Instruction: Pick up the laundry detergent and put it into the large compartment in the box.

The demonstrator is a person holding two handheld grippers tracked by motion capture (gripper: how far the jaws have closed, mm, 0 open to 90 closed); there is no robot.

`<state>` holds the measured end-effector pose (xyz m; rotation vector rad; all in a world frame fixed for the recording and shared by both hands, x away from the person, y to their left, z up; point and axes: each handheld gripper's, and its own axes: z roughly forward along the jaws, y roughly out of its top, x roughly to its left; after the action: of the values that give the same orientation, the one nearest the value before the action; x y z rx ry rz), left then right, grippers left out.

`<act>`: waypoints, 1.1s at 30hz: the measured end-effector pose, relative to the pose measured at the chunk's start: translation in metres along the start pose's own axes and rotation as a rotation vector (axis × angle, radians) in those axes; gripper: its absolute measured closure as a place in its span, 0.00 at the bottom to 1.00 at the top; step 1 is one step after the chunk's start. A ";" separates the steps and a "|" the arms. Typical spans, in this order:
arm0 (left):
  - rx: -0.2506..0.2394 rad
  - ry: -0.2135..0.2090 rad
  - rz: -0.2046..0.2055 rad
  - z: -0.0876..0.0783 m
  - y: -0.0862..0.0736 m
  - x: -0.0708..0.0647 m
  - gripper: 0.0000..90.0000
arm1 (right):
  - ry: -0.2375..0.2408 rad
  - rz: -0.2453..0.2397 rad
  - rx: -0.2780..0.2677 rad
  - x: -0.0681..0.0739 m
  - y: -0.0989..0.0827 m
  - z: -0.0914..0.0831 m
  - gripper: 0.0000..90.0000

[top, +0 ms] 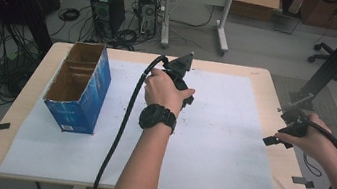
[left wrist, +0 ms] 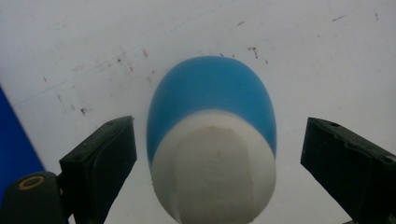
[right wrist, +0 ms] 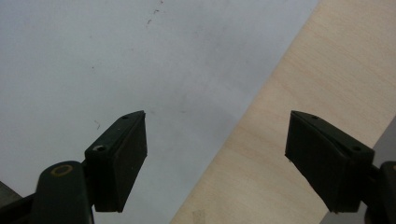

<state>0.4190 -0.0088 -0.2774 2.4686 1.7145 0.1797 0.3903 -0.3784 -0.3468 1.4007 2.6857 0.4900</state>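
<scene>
A rounded object (left wrist: 212,135), blue on its far half and white on the near half, lies on the white sheet (left wrist: 280,56). It sits between the jaws of my left gripper (left wrist: 219,122), which stands open with a gap on either side of the object. In the high view the left gripper (top: 180,71) is held near the middle of the table's far half, under a hand wearing a black watch. My right gripper (right wrist: 217,135) is open with nothing between its jaws, over the border of the sheet and bare wood. From above, the right gripper (top: 288,130) is at the table's right edge.
An open-topped blue cardboard box (top: 79,86) with dividers inside stands on the left of the wooden table (top: 277,95); its blue side (left wrist: 14,144) shows at the left of the left gripper view. Cables trail from both grippers. Computers, cables and a desk stand beyond the table.
</scene>
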 end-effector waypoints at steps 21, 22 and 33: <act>0.013 0.023 -0.007 0.013 0.001 -0.002 0.13 | 0.005 0.005 0.004 -0.004 -0.004 0.005 0.23; 0.011 0.025 -0.008 0.014 0.001 -0.002 0.13 | 0.005 0.005 0.004 -0.004 -0.004 0.005 0.23; 0.012 0.032 -0.011 0.018 0.001 -0.003 0.18 | 0.012 0.003 0.004 -0.004 -0.005 0.007 0.23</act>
<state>0.4225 -0.0128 -0.2954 2.4775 1.7460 0.2097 0.3901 -0.3829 -0.3557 1.4078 2.6960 0.4953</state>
